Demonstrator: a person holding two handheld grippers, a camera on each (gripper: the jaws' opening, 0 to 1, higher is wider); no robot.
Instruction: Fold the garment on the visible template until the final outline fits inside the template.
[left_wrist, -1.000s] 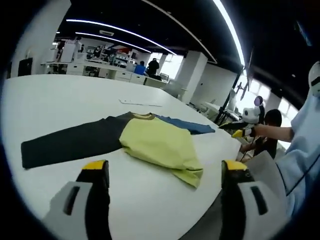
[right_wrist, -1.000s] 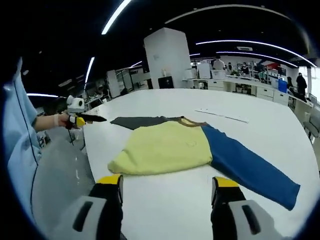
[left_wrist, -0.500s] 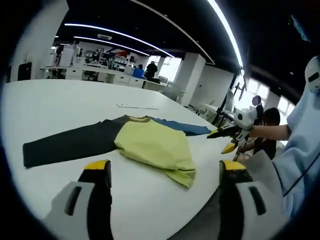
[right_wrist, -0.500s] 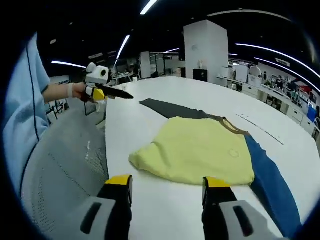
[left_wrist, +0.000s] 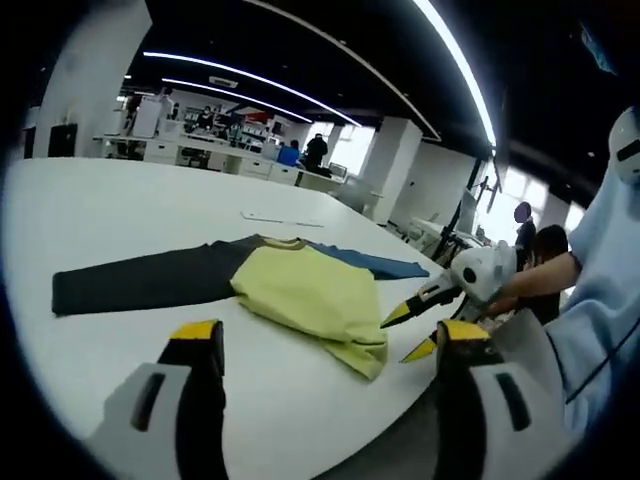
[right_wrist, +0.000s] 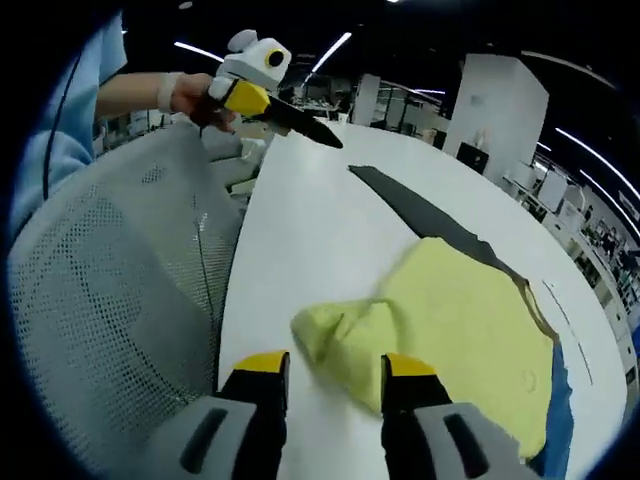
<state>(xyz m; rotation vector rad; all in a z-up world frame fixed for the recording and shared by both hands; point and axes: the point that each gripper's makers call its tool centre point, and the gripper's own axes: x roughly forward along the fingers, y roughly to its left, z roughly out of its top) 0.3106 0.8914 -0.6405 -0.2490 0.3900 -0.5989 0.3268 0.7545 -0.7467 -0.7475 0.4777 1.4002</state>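
The garment lies flat on the white table (left_wrist: 120, 200): yellow body (left_wrist: 305, 292), dark sleeve (left_wrist: 140, 278) stretched left, blue sleeve (left_wrist: 378, 265) at the far side. My left gripper (left_wrist: 328, 338) hovers open above the near table edge, short of the garment. My right gripper (left_wrist: 408, 332) comes in from the right with its jaws spread at the yellow hem corner. In the right gripper view, my right gripper (right_wrist: 335, 366) is open and the rumpled yellow hem (right_wrist: 335, 330) lies just ahead of its tips. The left gripper (right_wrist: 325, 135) is held over the table's edge beside the dark sleeve (right_wrist: 420, 215).
A grey mesh chair (right_wrist: 110, 300) stands against the table edge on the person's side. A light blue sleeve (left_wrist: 600, 290) fills the right. A thin pale strip (left_wrist: 282, 217) lies on the table beyond the garment. Desks and people are far behind.
My right gripper has dropped to the yellow hem at the table edge and its jaws have narrowed. The hem corner is now bunched up. My left gripper has barely moved.
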